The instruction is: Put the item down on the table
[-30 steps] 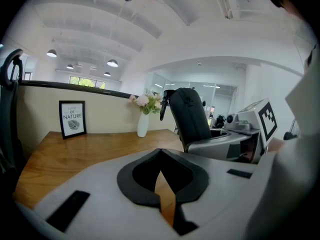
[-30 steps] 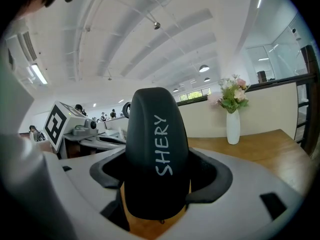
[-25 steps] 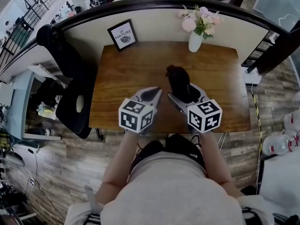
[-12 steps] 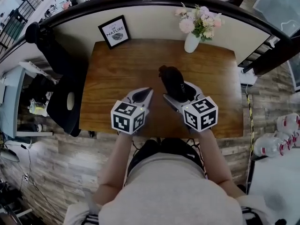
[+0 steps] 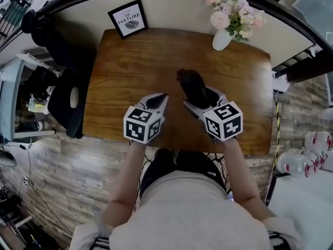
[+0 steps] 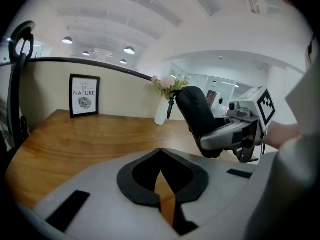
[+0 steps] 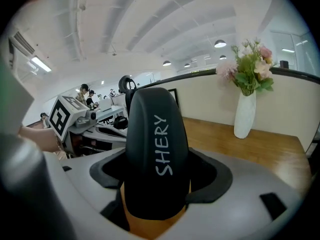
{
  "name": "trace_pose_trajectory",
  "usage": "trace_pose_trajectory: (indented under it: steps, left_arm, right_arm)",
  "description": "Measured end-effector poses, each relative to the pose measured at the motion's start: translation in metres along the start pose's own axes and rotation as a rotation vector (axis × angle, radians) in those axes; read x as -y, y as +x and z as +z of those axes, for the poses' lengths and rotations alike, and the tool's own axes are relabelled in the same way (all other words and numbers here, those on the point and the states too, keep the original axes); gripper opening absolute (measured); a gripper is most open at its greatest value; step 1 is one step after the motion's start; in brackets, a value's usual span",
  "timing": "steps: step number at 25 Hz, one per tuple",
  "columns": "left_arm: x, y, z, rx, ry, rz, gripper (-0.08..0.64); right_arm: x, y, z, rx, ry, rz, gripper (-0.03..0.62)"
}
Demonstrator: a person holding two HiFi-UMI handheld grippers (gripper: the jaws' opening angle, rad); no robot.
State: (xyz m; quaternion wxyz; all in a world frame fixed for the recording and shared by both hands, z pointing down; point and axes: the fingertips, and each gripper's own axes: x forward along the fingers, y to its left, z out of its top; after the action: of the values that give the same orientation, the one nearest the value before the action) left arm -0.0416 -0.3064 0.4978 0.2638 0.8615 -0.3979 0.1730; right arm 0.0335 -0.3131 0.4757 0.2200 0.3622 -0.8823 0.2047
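Black case [image 5: 193,86], perhaps, between right gripper [image 5: 201,98] fingers [image 7: 207,179]

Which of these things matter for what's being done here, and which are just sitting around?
In the job: black item, gripped by the right gripper; wooden table.
Just about: left gripper, shut and empty; framed picture; vase of flowers; black chair.

Matte black item [image 7: 156,164], white lettering down its face. The left hand-held gripper [image 5: 158,100] and right hand-held gripper [image 5: 200,99] are both pale grey with black pads, their cubes white with black square markers. The bench [image 5: 135,61] glows warm brown, streaked with wood grain. White vase [image 5: 222,39], pink and cream flowers [image 5: 237,17], green leaves. Black frame [image 5: 128,19], white print, dark leaf.
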Motion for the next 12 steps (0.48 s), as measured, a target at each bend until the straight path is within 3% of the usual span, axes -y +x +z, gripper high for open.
trace_pose_trajectory:
  steps: [12]
  left_arm:
    - [-0.003,0.034,-0.023,-0.035,-0.102,-0.016,0.012]
  right_arm:
    - [0.026,0.051,-0.050,-0.195,-0.066,0.032,0.364]
